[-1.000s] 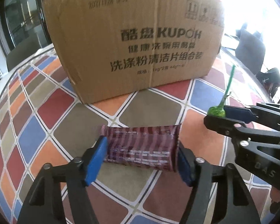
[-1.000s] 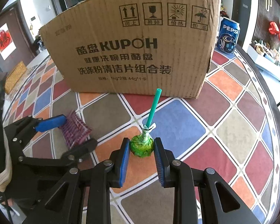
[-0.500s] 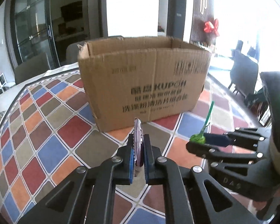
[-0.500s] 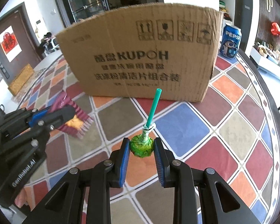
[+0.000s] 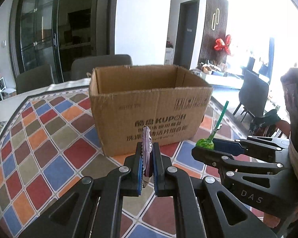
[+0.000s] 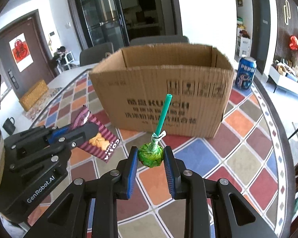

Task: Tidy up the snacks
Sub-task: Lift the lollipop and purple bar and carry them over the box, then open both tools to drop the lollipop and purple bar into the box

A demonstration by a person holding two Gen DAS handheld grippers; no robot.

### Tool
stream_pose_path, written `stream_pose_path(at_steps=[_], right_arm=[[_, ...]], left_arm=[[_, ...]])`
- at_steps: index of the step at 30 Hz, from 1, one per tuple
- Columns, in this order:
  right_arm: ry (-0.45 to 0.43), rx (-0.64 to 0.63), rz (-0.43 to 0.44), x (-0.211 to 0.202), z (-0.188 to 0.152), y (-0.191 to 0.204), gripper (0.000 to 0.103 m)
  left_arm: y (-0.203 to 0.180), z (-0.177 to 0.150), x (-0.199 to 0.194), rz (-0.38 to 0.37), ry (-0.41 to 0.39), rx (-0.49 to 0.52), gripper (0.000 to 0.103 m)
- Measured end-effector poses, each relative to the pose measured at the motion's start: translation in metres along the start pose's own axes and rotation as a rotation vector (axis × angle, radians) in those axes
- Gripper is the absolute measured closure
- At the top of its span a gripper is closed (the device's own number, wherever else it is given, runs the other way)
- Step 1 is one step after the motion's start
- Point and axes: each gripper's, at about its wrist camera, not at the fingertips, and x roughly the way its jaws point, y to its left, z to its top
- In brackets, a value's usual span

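Purple striped snack packet (image 6: 98,138) (Costa print, biscuit picture) is held edge-up above the table. Green-wrapped lollipop (image 6: 151,154) has its teal stick pointing up. The open cardboard box (image 6: 163,93) sits just behind both.

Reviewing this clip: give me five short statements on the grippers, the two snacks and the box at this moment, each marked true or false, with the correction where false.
1. The left gripper is shut on the striped purple snack packet. True.
2. The right gripper holds a lollipop with a red wrapper. False: the wrapper is green, with a teal stick pointing up.
3. The cardboard box is open at the top. True.
4. The snack packet lies flat on the checked tablecloth. False: it is lifted clear, pinched between the fingers.
5. A blue Pepsi can stands inside the box. False: it stands on the table beside the box.
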Motion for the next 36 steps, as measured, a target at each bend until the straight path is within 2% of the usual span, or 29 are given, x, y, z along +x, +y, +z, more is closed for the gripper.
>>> stream_pose_path(at_steps=[11,23,36], right_arm=[[-0.104,-0.022,-0.003,-0.028,0.031,0.005,0.076],[-0.191,-0.046,-0.016,-0.042,0.068,0.006,0.076],[-0.168,-0.044,-0.033,-0.013,0.114,-0.012,0.076]], left_arm=[[-0.002,0.035,-0.019,-0.001,-0.08,-0.004,0.093],[0.002,0.081,-0.02,0.008,-0.147,0.008,0.093],[0.014,0.127,0.016,0.035,-0.125,0.023,0.093]])
